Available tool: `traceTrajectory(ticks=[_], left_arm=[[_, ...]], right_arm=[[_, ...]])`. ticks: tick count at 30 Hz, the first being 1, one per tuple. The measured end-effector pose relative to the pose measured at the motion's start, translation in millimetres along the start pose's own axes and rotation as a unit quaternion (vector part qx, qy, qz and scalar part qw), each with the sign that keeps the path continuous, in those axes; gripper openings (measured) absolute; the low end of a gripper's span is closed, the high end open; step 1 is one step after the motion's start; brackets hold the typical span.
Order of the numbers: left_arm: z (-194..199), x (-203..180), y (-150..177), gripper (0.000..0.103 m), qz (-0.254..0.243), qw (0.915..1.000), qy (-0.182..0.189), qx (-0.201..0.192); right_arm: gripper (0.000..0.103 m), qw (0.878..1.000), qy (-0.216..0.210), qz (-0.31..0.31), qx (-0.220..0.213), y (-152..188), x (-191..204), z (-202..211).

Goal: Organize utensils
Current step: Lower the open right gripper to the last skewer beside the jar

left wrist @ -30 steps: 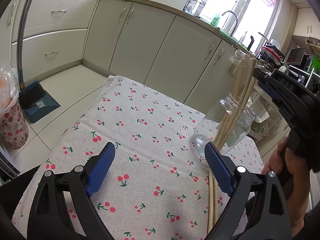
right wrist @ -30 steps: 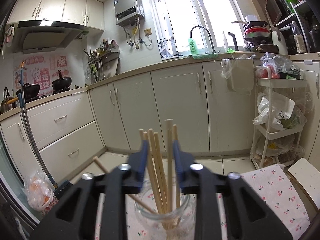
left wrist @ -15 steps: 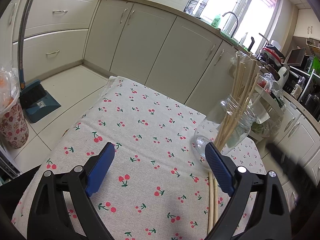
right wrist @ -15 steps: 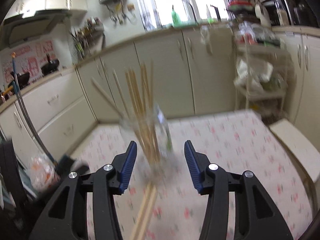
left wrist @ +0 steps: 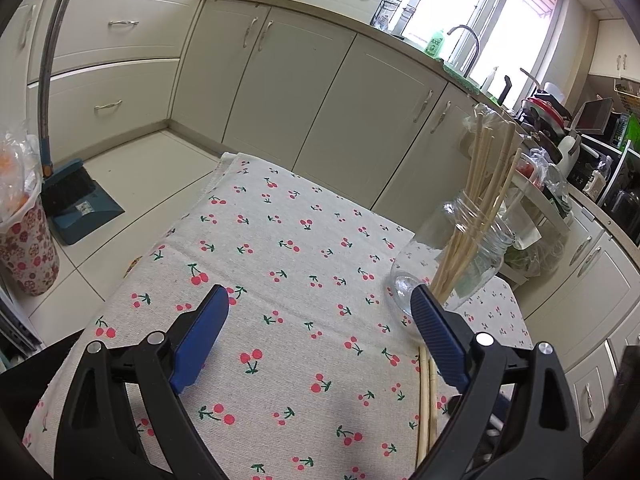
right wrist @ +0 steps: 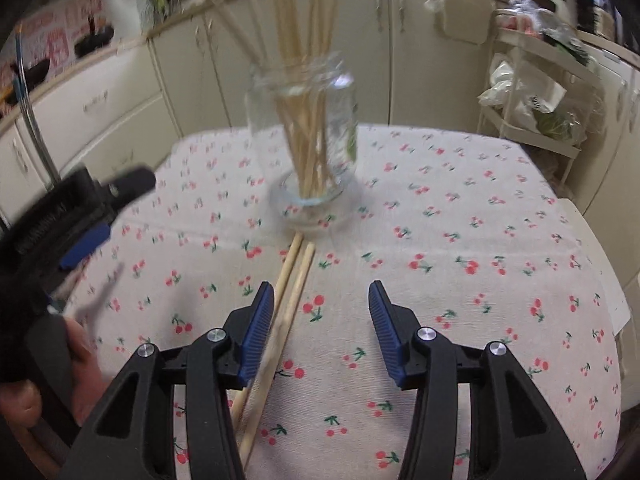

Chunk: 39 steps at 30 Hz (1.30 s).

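Observation:
A clear glass jar [right wrist: 306, 120] holding several wooden chopsticks [right wrist: 308, 80] stands upright on the cherry-print tablecloth [right wrist: 460, 220]. It also shows in the left wrist view [left wrist: 452, 256], beyond my right fingertip. Two loose chopsticks [right wrist: 294, 276] lie side by side on the cloth in front of the jar, running under my right gripper's left finger; they show in the left wrist view too [left wrist: 426, 400]. My right gripper [right wrist: 320, 320] is open and empty, low over the cloth. My left gripper [left wrist: 320, 336] is open and empty; it shows at the left of the right wrist view [right wrist: 86, 216].
Cream kitchen cabinets [left wrist: 304, 80] run behind the table. A dustpan and brush [left wrist: 76, 200] and a floral bin [left wrist: 24, 248] stand on the floor at left. A white wire rack with bags [right wrist: 536, 92] stands at the right, close to the table edge.
My right gripper let go of the chopsticks in the jar, opened, and pulled back and down over the two loose chopsticks. The left gripper has not moved.

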<state>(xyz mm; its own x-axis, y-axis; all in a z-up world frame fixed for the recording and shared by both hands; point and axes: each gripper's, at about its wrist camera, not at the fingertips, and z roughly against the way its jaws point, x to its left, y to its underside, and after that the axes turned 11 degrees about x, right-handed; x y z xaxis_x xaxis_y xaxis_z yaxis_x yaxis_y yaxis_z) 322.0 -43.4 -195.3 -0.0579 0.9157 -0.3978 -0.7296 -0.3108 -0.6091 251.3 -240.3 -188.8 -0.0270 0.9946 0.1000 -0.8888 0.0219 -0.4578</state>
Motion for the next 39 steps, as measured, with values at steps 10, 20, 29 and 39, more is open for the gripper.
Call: traceTrajectory(ticks=[10,20,29,39], left_arm=[[-0.7,-0.4,0.0,0.089,0.000,1.0000,-0.001,0.000],[-2.8,-4.9,2.0,0.091,-0.002,0.9999,-0.013,0.001],[-3.2,-7.8,2.8,0.093,-0.005,0.9998,-0.020,0.004],[-20.8,-28.1,2.4,0.093,-0.069,0.9953,-0.021,0.065]], right_arm=[[0.024,0.999,0.025,0.019,0.038,12.9,-6.4,-4.1],[0.020,0.999,0.015,-0.007,0.042,30.1,-28.1,10.1],[0.028,0.999,0.017,-0.013,0.040,23.6,-33.3,11.2],[0.009,0.998,-0.007,0.027,0.051,39.2,-30.5,17.0]])
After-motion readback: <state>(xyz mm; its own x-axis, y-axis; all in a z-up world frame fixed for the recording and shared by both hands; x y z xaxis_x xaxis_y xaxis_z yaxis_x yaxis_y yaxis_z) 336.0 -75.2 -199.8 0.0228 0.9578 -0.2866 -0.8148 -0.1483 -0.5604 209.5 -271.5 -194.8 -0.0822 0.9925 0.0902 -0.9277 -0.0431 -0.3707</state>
